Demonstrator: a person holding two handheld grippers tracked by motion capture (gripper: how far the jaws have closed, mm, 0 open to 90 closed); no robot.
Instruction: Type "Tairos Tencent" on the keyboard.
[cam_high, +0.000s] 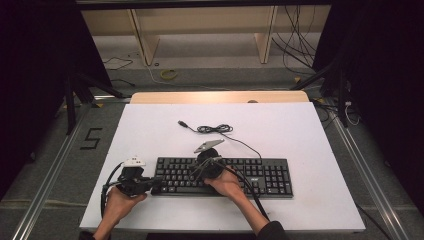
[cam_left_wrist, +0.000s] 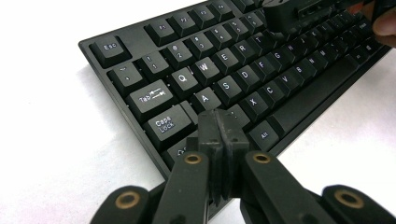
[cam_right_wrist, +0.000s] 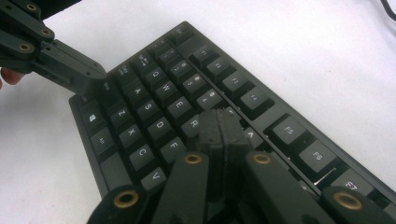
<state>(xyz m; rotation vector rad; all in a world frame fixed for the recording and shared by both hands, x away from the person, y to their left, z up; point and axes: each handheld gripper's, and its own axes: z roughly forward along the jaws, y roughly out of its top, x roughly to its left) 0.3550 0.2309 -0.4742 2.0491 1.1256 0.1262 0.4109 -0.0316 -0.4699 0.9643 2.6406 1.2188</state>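
Jaws pressed together on both grippers, tips down on keyboard keys.

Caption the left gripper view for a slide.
Left tool, jaws shut, tip over the black keyboard near its Shift key.
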